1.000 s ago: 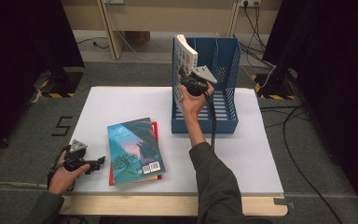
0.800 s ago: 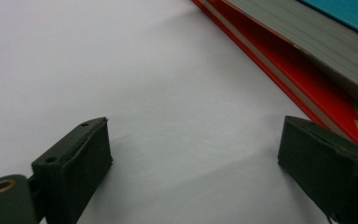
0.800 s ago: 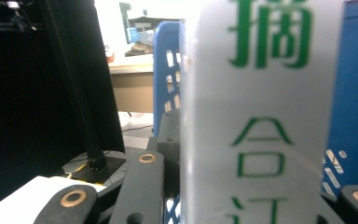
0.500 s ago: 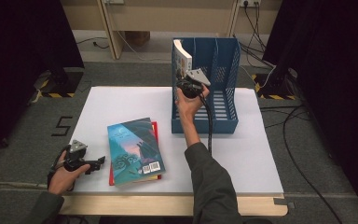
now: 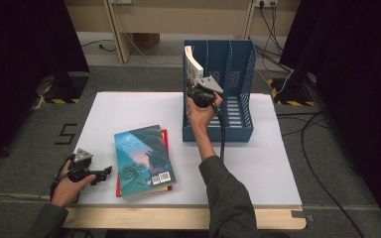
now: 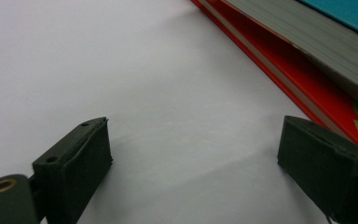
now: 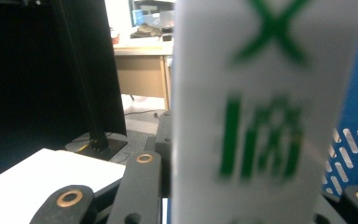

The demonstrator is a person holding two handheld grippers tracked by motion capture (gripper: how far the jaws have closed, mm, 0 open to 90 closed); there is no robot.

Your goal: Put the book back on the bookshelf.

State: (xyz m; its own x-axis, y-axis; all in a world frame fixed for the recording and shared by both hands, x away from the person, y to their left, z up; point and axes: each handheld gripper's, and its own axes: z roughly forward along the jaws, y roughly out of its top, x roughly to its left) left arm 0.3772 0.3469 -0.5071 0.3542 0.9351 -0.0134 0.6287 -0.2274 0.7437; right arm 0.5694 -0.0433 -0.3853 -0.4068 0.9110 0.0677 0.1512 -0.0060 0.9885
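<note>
Right gripper (image 5: 197,90) grasping white book (image 5: 192,63) | upright, long axis vertical | in blue rack (image 5: 240,74)

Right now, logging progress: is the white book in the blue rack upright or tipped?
Upright: the white book stands on end in the blue rack's leftmost slot.

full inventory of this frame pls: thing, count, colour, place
table: 1, white top, centre
file rack: 1, blue, far right of table, upright dividers
white book: 1, white spine with green print, upright in rack's leftmost slot
teal book: 1, teal cover, flat, near left, on top of red book
red book: 1, red, flat under teal book
left claw: 1, black, open, resting on table left of the stacked books
right claw: 1, black, shut on white book at the rack
</note>
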